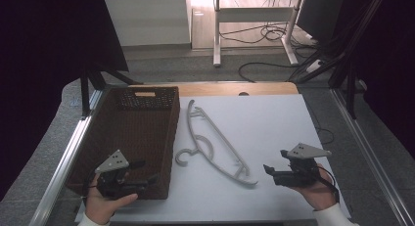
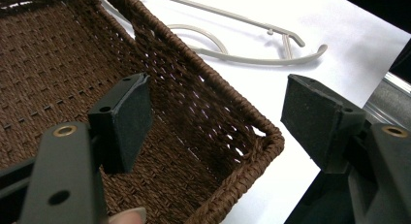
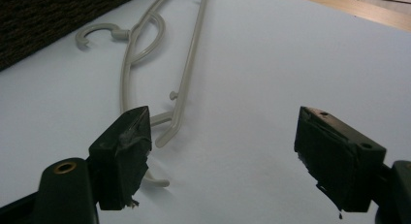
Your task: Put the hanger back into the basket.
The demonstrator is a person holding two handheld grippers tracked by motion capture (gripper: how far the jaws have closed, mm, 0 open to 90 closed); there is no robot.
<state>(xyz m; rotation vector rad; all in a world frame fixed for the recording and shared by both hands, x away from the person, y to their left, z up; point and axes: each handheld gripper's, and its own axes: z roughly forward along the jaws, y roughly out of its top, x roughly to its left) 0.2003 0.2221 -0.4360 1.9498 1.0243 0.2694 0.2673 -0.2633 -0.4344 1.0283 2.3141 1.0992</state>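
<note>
Two hands enter from the near edge of the high view, each holding a black gripper topped by a grey three-cornered plate. At the left, the left gripper [image 1: 147, 179] sits over the near right corner of the basket [image 1: 128, 138]; its fingers [image 2: 127, 118] stand wide apart with nothing between them, their pads flat, matte and finely grained. At the right, the right gripper [image 1: 268, 169] hovers above the white desk [image 1: 274, 128], just beside the near end of the hanger [image 1: 215, 140]; its fingers [image 3: 127, 151] are also spread wide and empty, and the pad edges look frayed.

Dark brown and rectangular, the basket is tightly woven, with a thick braided rim. The left gripper view shows light passing through small gaps in its side wall, a detail lost from above.

Pale grey and smooth like plastic, the hanger lies flat on the desk just right of the basket, its curved hook toward the basket. The right gripper view reveals a small peg and notch near its end.

Beyond the desk, the high view takes in a grey floor with black cables.
</note>
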